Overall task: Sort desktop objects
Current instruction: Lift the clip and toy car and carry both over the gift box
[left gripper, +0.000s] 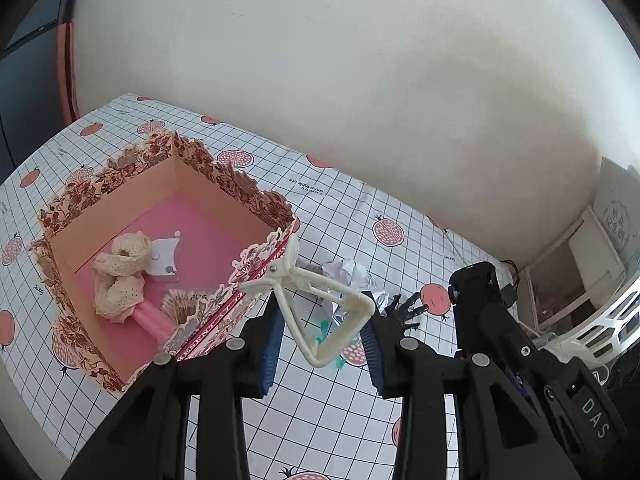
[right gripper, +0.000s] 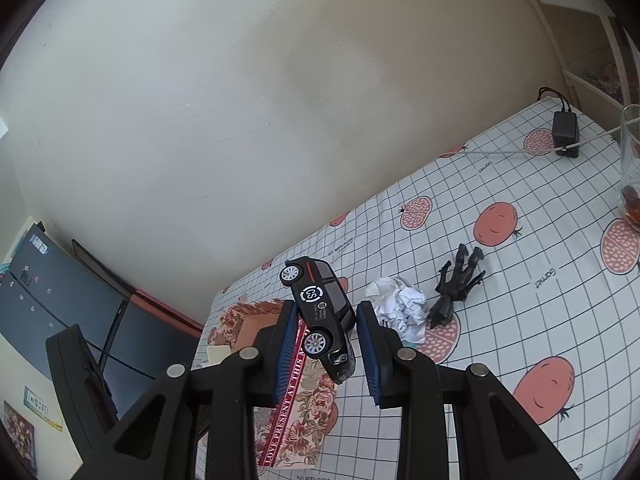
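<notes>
My left gripper (left gripper: pixel 322 332) is shut on a cream plastic clip (left gripper: pixel 320 304), lifted above the tablecloth just right of the pink floral box (left gripper: pixel 240 184). Inside the box lie a lace ribbon roll (left gripper: pixel 120 276), a pack of cotton swabs (left gripper: pixel 186 306) and a white card. My right gripper (right gripper: pixel 328 344) is shut on a black toy car (right gripper: pixel 324 312), tilted nose down, above the box's near corner (right gripper: pixel 296 412). Crumpled paper (right gripper: pixel 400 306) and a black toy figure (right gripper: pixel 456 284) lie on the cloth beyond. In the left wrist view the right gripper's body (left gripper: pixel 520 336) is at the right.
The table wears a white grid cloth with pink fruit prints (right gripper: pixel 520 320). A black power adapter with cables (right gripper: pixel 565 132) sits at the far right, a glass (right gripper: pixel 632 168) stands at the right edge. A small teal piece (left gripper: pixel 324 328) lies under the clip. A plain wall backs the table.
</notes>
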### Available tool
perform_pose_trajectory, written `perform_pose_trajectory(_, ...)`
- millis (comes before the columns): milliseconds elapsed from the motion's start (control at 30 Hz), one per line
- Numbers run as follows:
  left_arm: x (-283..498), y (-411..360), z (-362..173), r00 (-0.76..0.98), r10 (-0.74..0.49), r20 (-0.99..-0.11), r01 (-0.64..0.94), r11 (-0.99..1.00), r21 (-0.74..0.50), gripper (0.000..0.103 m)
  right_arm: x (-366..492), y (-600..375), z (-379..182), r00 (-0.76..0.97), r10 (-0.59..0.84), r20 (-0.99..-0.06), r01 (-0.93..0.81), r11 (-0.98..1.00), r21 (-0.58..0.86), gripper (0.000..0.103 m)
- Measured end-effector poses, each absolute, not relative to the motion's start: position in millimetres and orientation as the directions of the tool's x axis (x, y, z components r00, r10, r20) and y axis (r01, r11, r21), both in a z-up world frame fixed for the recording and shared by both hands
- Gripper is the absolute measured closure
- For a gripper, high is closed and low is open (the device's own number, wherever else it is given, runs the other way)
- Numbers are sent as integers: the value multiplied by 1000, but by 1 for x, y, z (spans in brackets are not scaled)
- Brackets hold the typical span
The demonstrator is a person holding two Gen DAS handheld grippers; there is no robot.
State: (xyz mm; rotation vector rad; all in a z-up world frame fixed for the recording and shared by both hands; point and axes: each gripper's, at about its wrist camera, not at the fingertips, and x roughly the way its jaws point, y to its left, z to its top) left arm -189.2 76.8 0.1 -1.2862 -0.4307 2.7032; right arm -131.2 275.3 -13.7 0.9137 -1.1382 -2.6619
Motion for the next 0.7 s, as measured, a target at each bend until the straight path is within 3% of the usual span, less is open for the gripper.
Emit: perform_pose_trajectory(700, -194, 1, -4, -661, 205, -722, 165, -898, -407, 65, -157, 202, -7, -788, -365, -496, -33, -780, 625, 70)
